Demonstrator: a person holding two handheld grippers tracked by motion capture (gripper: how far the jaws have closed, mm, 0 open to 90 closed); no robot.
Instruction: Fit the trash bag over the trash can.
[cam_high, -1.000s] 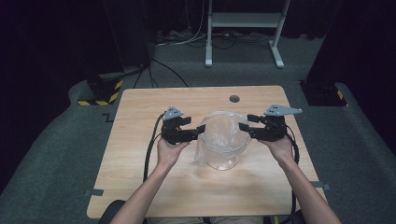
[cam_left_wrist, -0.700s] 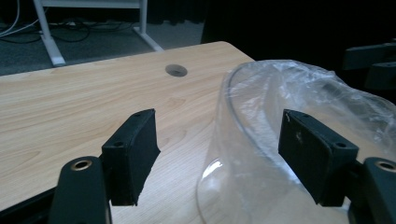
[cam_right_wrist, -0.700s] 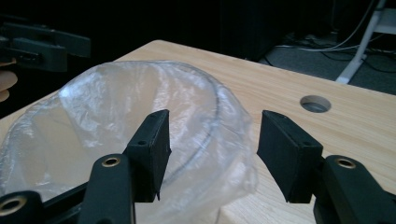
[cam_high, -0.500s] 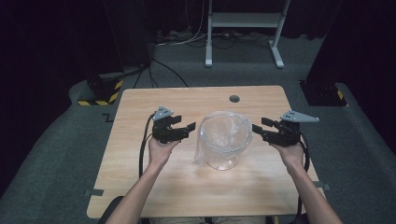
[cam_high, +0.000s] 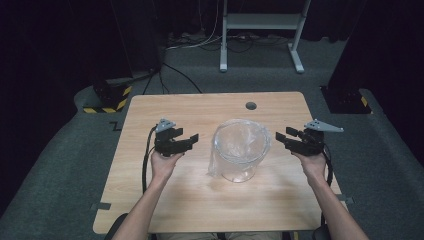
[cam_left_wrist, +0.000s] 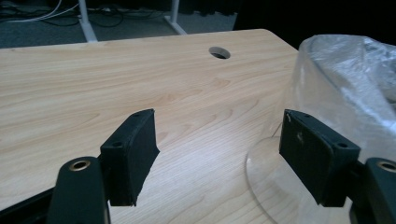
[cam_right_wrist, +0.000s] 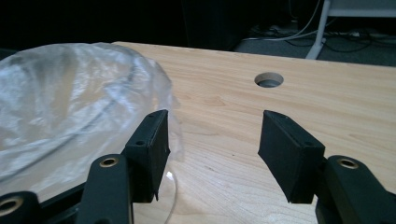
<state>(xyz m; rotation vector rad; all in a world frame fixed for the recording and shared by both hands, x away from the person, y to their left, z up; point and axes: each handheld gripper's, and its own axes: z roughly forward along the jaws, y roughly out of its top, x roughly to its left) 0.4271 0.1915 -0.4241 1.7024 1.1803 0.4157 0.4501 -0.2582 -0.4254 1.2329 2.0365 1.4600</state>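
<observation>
A clear round container (cam_high: 240, 150) lined with a thin plastic bag (cam_high: 239, 137) stands near the middle of the wooden table (cam_high: 200, 200). My left gripper (cam_high: 192, 141) hovers to its left, jaws open and empty, a small gap from the bag. My right gripper (cam_high: 280, 139) hovers to the container's right, also open and empty. In the left gripper view the left gripper (cam_left_wrist: 217, 156) has bare table between its jaws and the bagged container (cam_left_wrist: 341, 79) at the right. The right gripper view shows the right gripper (cam_right_wrist: 212, 149) over the table, the bag (cam_right_wrist: 65, 107) at the left.
A round cable hole (cam_high: 251, 106) sits in the table near its far edge. Beyond the table is grey carpet with a white metal stand (cam_high: 260, 30) and cables. A black-and-yellow striped base (cam_high: 107, 95) lies off the far left corner.
Both grippers have drawn outward and away from the container's rim, the left one leftward and the right one rightward, and sunk a little. The bag stays draped over the container.
</observation>
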